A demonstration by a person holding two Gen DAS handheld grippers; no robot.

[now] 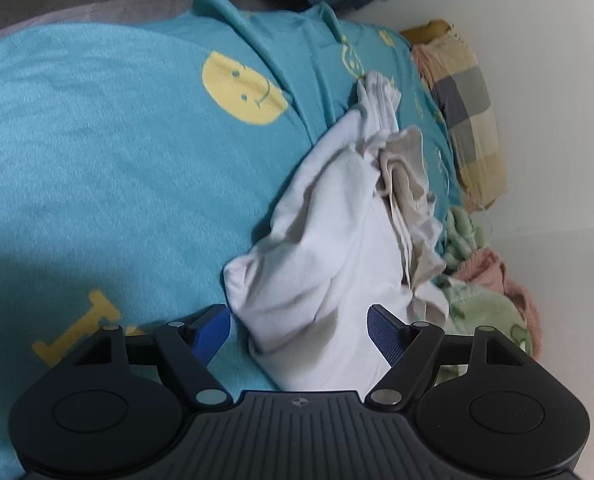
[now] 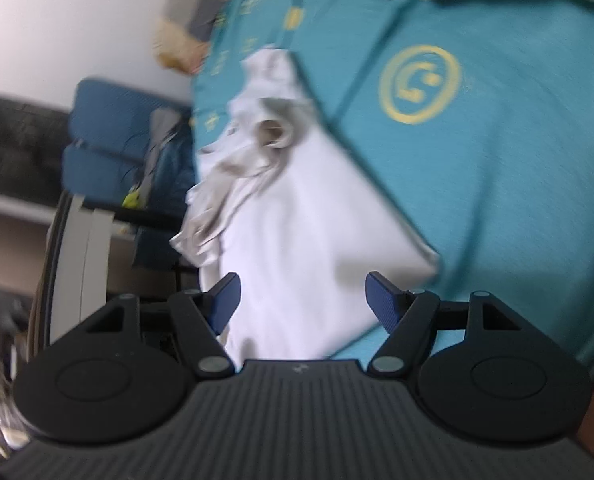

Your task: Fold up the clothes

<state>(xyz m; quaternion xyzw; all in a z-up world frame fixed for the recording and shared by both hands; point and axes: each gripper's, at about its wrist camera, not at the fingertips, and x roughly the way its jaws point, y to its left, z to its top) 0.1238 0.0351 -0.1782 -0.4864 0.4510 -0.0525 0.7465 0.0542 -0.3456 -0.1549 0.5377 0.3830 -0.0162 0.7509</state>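
Observation:
A crumpled white garment lies on a teal blanket printed with yellow smiley faces. A beige cloth is bunched on its far side. My left gripper hovers over the garment's near end, blue pads apart, with cloth lying between them but not pinched. In the blurred right wrist view the same white garment stretches away across the teal blanket. My right gripper stands open over its near edge, pads clear of the cloth.
A checked yellow-grey pillow and green and pink fluffy cloths lie along the bed's right side by a white wall. In the right wrist view, blue cushions and furniture stand off the bed's left edge.

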